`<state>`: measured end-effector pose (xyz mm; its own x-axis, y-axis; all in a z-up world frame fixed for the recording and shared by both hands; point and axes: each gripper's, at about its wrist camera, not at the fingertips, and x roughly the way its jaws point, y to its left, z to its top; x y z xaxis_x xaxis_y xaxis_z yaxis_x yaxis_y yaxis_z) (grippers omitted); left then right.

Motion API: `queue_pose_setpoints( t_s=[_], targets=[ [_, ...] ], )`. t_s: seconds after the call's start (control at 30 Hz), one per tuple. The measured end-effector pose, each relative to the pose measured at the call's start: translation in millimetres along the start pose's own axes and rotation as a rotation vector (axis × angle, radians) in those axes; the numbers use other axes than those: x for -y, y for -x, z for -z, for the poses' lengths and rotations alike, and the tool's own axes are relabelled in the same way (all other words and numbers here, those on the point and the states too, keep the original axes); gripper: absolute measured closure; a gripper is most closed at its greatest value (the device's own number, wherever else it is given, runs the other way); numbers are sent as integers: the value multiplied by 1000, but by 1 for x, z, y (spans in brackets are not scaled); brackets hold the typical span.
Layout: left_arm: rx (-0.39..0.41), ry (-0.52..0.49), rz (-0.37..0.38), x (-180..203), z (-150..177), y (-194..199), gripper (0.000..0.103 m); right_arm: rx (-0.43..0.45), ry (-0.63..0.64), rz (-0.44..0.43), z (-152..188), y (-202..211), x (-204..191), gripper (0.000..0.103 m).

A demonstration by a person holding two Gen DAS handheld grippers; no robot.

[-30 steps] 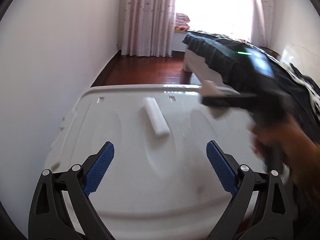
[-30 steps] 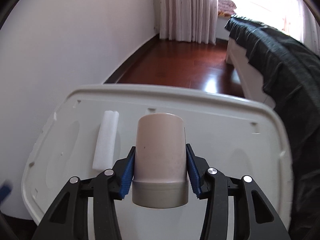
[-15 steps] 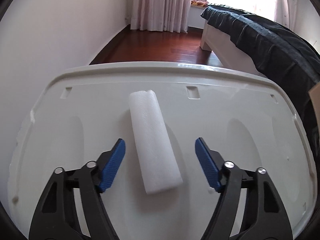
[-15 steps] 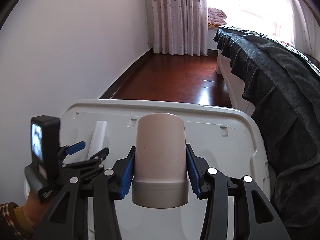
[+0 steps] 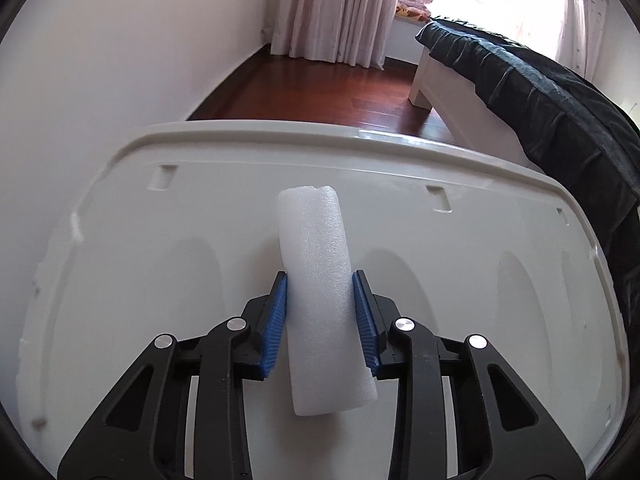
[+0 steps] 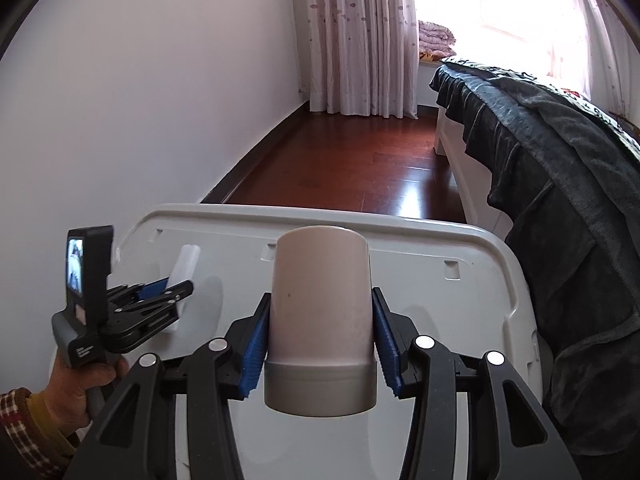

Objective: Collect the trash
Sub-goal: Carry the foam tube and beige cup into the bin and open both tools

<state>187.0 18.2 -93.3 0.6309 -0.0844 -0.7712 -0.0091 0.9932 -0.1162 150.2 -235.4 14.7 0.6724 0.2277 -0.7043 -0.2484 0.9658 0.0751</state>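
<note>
A white foam roll [image 5: 320, 280] lies lengthwise on the white plastic bin lid [image 5: 500, 280]. My left gripper [image 5: 320, 312] is shut on the foam roll, its blue pads [image 5: 276, 320] pressed on both sides. The foam roll also shows in the right wrist view [image 6: 185, 264], held by the left gripper [image 6: 168, 286]. My right gripper [image 6: 320, 344] is shut on a beige cylindrical cup [image 6: 320, 312] and holds it above the lid [image 6: 472, 288].
A white wall [image 5: 100, 80] runs along the left. A bed with a dark blanket [image 6: 560, 200] stands close on the right. Red wooden floor [image 6: 352, 172] and curtains [image 6: 356, 36] lie beyond the lid.
My left gripper moved forward over the foam roll and closed on it. My right gripper pulled back and higher, still holding the cup.
</note>
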Motion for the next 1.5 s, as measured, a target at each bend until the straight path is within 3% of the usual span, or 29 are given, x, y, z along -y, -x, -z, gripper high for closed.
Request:
queue_pose_setpoints(
  t_s=[0.2, 0.47, 0.63, 0.83, 1.0, 1.2, 1.23, 1.3, 1.33, 1.37, 1.43, 1.5],
  targets=[
    [55, -27, -27, -9, 15, 42, 71, 26, -1, -5, -1, 16, -6, 56],
    [112, -69, -22, -6, 61, 145, 71, 74, -8, -65, 17, 74, -41, 56],
    [120, -88, 5, -1, 112, 197, 71, 37, -10, -122, 81, 113, -79, 56],
    [61, -67, 37, -4, 182, 228, 71, -101, 31, -136, 178, 131, -126, 56],
    [7, -39, 28, -16, 221, 226, 71, -218, 25, -93, 242, 130, -143, 56],
    [-75, 11, 21, -33, 243, 214, 70, -348, -22, -35, 279, 110, -138, 52],
    [-80, 20, 15, -34, 244, 213, 67, -362, -18, -22, 282, 108, -138, 43],
    [-83, 33, 8, -35, 247, 214, 56, -386, -12, -1, 285, 104, -141, 7],
    [-80, 40, 2, -35, 247, 214, 35, -374, -20, 15, 285, 105, -142, 4],
    [-70, 48, -12, -35, 248, 215, 21, -364, -28, 15, 283, 106, -141, 5],
    [-47, 59, -25, -34, 246, 217, 13, -367, -33, 19, 281, 104, -140, 5],
    [-61, 55, -23, -31, 244, 214, 12, -369, -35, 50, 279, 100, -138, 5]
  ],
)
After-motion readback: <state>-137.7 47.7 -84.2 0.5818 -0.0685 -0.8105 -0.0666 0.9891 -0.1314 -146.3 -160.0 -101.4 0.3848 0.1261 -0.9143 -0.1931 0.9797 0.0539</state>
